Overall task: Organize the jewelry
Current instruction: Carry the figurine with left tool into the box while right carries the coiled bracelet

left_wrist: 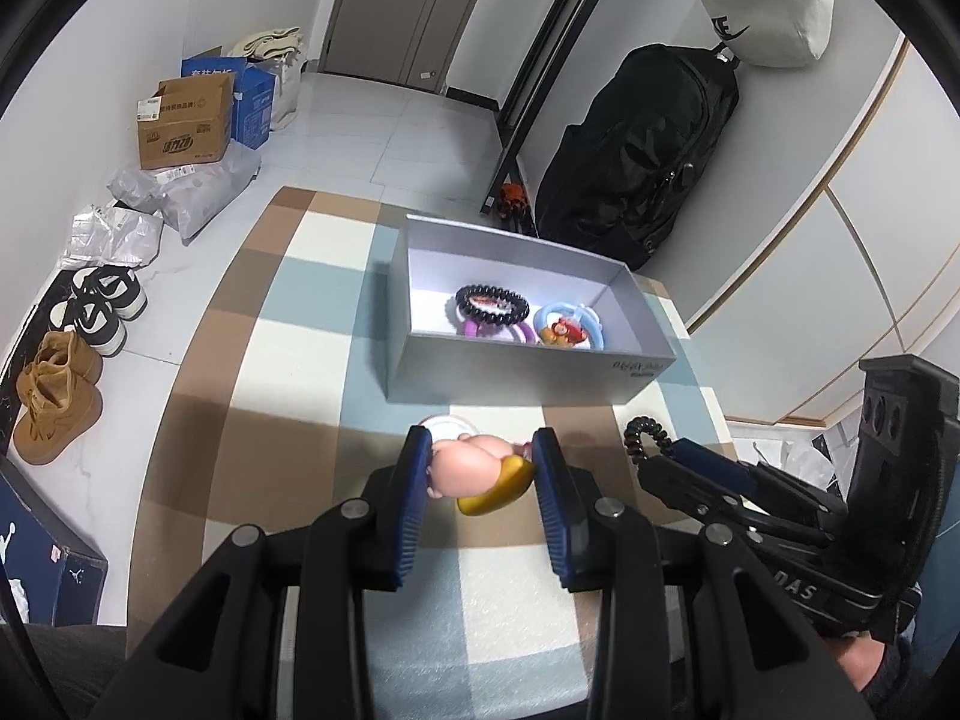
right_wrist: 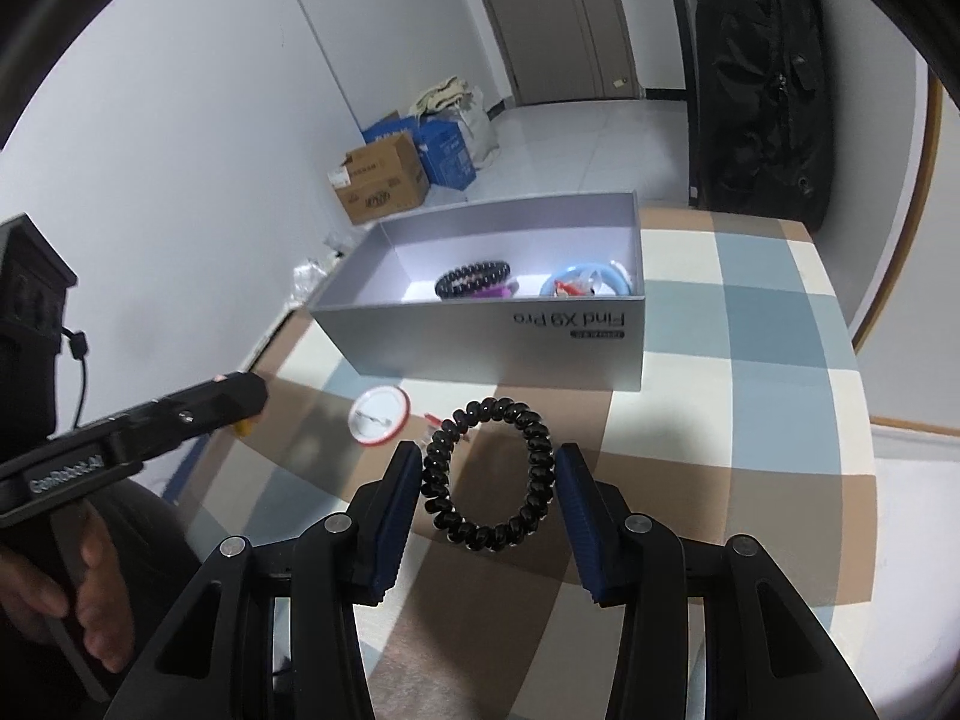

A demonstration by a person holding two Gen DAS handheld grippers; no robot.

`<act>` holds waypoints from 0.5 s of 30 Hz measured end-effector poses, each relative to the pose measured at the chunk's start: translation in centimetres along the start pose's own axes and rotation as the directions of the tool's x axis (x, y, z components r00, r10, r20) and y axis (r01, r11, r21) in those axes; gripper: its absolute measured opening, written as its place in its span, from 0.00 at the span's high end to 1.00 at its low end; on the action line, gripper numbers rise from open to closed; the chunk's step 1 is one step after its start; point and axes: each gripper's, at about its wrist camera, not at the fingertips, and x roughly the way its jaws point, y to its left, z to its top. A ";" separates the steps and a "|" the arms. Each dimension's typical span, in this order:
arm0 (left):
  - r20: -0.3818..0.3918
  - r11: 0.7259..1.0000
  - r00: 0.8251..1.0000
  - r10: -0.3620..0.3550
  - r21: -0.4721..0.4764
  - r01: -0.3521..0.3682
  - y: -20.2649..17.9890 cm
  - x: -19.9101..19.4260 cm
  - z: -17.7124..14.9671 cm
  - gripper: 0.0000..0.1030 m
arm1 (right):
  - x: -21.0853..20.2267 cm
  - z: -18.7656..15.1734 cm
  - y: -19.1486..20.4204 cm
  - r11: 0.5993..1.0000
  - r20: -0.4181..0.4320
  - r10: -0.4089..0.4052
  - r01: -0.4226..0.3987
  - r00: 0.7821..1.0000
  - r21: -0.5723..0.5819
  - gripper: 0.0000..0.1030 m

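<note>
A grey open box [left_wrist: 516,369] [right_wrist: 480,348] stands on the checked table. Inside lie a black bead bracelet [left_wrist: 492,302] [right_wrist: 473,277], a purple ring [left_wrist: 498,333] and a blue ring with a red charm [left_wrist: 567,327] [right_wrist: 585,285]. My left gripper [left_wrist: 483,468] is shut on a pink and yellow toy figure charm [left_wrist: 480,474], just above the table in front of the box. My right gripper [right_wrist: 489,474] is around a black spiral hair tie [right_wrist: 487,474] [left_wrist: 642,435], its pads touching both sides. A round white badge with a red rim [right_wrist: 380,417] [left_wrist: 447,423] lies on the table.
The checked tablecloth [left_wrist: 288,396] [right_wrist: 750,360] covers the table, whose edges fall off left and far. On the floor are cardboard boxes [left_wrist: 183,120], shoes [left_wrist: 60,396] and a black bag [left_wrist: 636,150]. The left gripper body [right_wrist: 138,438] shows at the left in the right wrist view.
</note>
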 end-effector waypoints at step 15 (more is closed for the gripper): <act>-0.034 1.000 0.999 -0.029 0.012 0.029 -1.1 2.0 4.0 0.72 | -2.1 5.0 -1.2 0.995 0.077 0.076 -0.080 0.994 0.052 0.57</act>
